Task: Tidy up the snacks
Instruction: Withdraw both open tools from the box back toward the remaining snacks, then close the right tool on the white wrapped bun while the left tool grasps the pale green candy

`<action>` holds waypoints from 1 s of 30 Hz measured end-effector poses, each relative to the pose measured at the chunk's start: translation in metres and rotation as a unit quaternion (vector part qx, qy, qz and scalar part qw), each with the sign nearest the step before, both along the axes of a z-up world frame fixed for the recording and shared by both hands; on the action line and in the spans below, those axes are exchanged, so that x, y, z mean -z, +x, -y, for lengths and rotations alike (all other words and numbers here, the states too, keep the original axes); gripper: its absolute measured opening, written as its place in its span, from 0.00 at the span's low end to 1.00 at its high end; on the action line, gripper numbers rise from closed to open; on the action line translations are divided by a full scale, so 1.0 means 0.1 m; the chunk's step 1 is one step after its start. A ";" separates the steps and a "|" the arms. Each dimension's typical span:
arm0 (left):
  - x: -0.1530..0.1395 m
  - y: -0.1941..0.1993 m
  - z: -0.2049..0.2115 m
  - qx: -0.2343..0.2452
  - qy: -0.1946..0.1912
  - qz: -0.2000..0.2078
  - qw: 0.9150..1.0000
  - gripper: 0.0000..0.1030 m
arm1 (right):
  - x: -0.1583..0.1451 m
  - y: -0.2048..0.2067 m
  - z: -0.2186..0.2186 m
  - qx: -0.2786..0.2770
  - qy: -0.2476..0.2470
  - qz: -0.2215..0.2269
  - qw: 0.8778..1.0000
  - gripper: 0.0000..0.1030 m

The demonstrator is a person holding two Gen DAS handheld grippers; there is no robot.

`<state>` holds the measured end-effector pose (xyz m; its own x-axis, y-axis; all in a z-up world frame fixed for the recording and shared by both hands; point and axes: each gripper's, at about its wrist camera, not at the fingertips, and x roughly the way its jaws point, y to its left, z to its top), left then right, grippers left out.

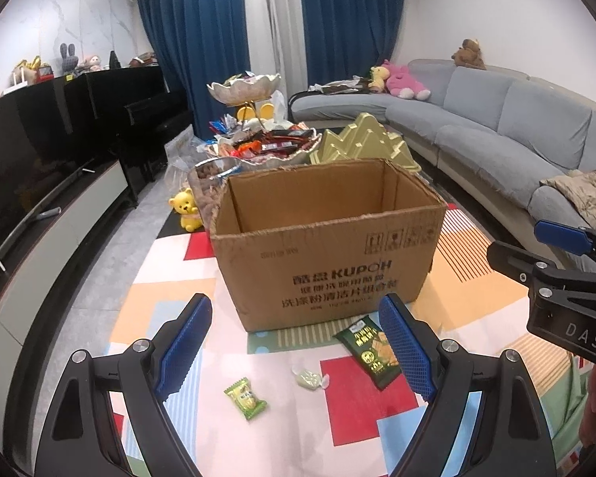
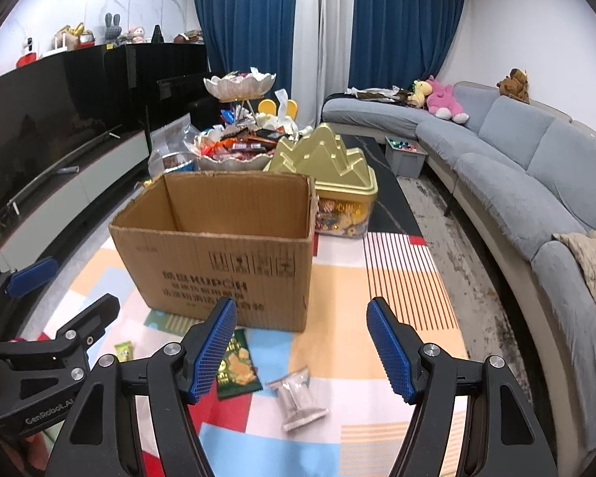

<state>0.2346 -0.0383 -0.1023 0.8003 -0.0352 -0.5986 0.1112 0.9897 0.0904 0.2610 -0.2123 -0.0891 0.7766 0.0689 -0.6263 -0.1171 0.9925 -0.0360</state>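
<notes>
Holding the left black two-finger gripper with blue ribbed pads [image 1: 296, 351] low, jaws spread wide, gripping nothing. Hovering the matching right black gripper [image 2: 302, 348] just beside it, likewise gaping and unloaded.

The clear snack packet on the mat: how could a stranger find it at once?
Start at the open cardboard box on the colourful mat. Before its near right corner lies the clear packet. Its neighbours are green; only this one is transparent and silvery.

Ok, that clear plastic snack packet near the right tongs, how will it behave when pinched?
The clear plastic snack packet looks thin and crinkled, so probably floppy and light. Its glossy film may slip between the pads. Lying flat on the patterned mat, it shouldn't roll.
</notes>
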 end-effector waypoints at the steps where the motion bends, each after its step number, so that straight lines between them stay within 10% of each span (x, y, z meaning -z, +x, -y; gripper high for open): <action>1: 0.03 -0.01 0.01 0.001 0.001 -0.001 1.000 0.84 | 0.02 -0.01 0.00 0.001 0.000 -0.002 1.000 0.67; 30: 1.01 0.15 0.03 0.059 0.024 -0.079 0.995 0.74 | 0.87 0.07 -0.08 -0.011 -0.021 -0.072 0.997 0.67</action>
<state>0.2492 -0.0409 -0.2035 0.6882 -0.0910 -0.7198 0.2426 0.9639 0.1101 0.2681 -0.2047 -0.1761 0.6773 0.0552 -0.7336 -0.1450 0.9876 -0.0596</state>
